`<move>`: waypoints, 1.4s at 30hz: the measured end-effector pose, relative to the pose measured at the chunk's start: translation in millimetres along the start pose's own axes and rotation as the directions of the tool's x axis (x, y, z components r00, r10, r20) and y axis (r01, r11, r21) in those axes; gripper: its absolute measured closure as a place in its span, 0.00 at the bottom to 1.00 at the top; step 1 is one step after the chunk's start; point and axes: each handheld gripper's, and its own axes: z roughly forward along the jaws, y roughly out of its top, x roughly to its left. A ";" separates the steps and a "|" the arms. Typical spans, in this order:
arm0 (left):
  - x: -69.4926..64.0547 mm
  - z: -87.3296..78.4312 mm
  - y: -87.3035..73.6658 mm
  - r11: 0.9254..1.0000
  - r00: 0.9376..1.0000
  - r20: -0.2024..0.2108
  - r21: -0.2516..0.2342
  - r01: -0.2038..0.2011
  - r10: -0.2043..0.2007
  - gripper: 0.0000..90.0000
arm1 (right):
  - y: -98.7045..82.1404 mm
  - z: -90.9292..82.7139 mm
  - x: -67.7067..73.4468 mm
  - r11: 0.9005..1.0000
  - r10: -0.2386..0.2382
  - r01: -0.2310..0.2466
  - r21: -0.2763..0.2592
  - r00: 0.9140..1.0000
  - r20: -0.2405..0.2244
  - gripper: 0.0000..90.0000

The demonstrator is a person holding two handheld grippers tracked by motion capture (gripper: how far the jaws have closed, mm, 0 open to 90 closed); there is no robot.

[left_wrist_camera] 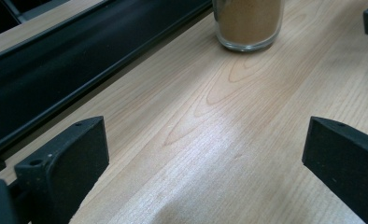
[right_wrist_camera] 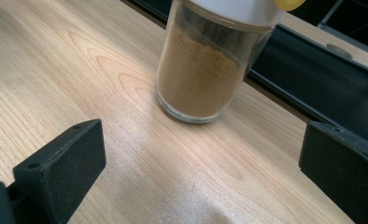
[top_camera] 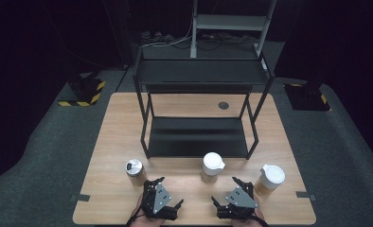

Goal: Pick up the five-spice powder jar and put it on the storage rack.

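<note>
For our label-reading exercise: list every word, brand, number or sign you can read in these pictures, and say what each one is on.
There is no readable text.
The three jars: no label shows on glass or lids.
The black shelf rack and the table: plain, no print.
Yellow-and-black hazard stripes on the floor: a pattern only, no words.

Both the left gripper (top_camera: 164, 189) and right gripper (top_camera: 226, 190) hover low, fingers spread wide.
</note>
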 end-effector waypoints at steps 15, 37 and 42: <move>3.9 0.3 0.7 1.000 1.000 0.013 0.005 0.014 -0.014 0.01 | 2.2 1.2 -1.7 1.000 0.011 -0.011 0.013 1.000 -0.001 0.00; 16.7 -19.3 2.7 0.994 0.997 0.050 -0.079 0.070 -0.066 0.01 | 2.6 1.4 -2.4 1.000 0.016 -0.016 0.016 1.000 -0.003 0.00; 19.5 -26.0 3.9 0.992 0.996 0.050 -0.102 0.074 -0.069 0.01 | 2.7 1.4 -2.5 1.000 0.017 -0.017 0.016 1.000 -0.003 0.00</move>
